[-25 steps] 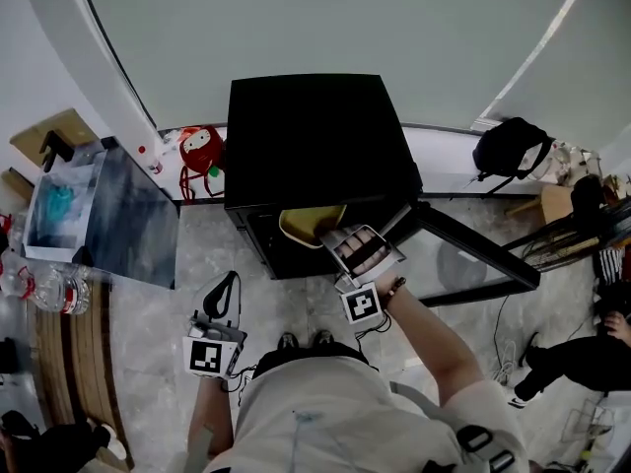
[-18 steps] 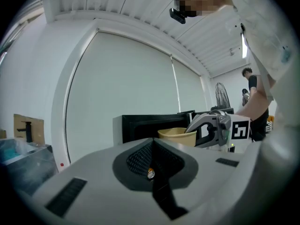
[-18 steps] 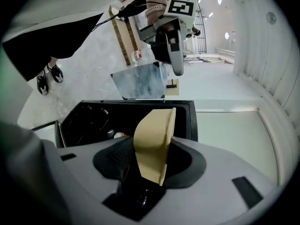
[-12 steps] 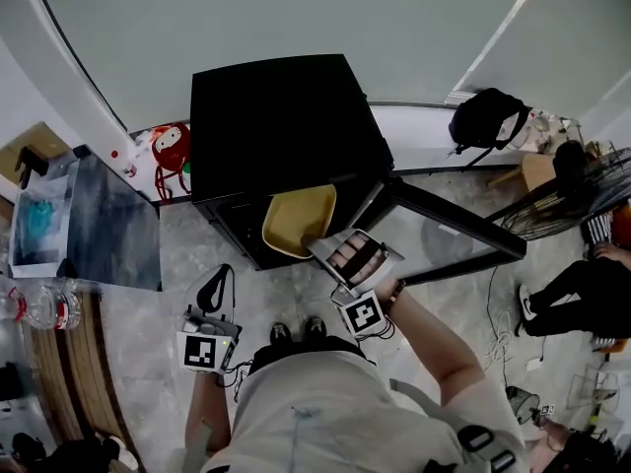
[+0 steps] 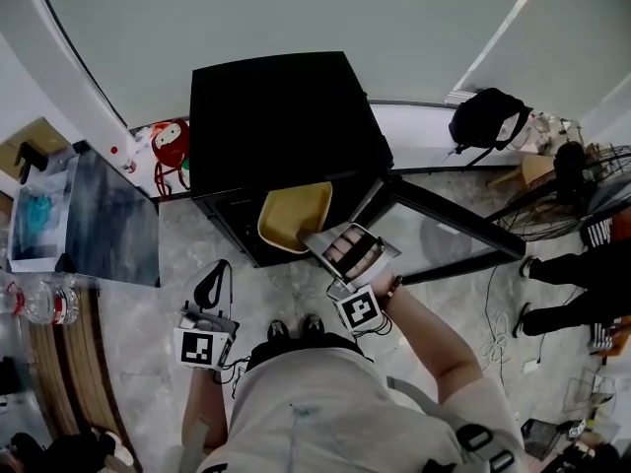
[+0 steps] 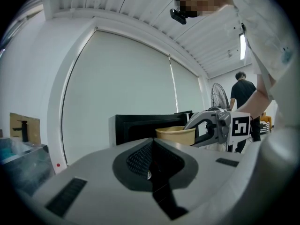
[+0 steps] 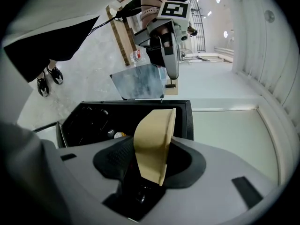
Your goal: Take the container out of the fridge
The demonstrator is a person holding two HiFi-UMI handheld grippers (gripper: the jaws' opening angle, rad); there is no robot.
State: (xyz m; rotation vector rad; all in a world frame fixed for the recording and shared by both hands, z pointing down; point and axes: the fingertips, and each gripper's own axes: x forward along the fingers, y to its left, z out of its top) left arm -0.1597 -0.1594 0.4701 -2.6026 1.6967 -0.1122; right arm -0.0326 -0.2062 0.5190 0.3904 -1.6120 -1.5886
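A tan, bowl-like container [image 5: 294, 215] hangs just in front of the black fridge [image 5: 281, 116], outside its dark opening. My right gripper [image 5: 315, 237] is shut on its rim; in the right gripper view the container [image 7: 152, 144] stands on edge between the right gripper's [image 7: 149, 165] jaws, with the fridge's open inside [image 7: 93, 121] behind it. The fridge door [image 5: 449, 230] is swung open to the right. My left gripper [image 5: 210, 289] hangs lower left, shut and holding nothing. From the left gripper [image 6: 150, 159] view, the container [image 6: 176, 135] shows to the right.
A red toy [image 5: 170, 146] lies left of the fridge. A glass-sided box [image 5: 84, 225] and plastic bottles [image 5: 39, 304] stand at the left. A dark backpack [image 5: 491, 116] sits at the back right, and a person's legs [image 5: 577, 269] are at the right edge.
The right gripper has pulled the container from just inside the fridge opening out in front of it. The left gripper has stayed low at the left.
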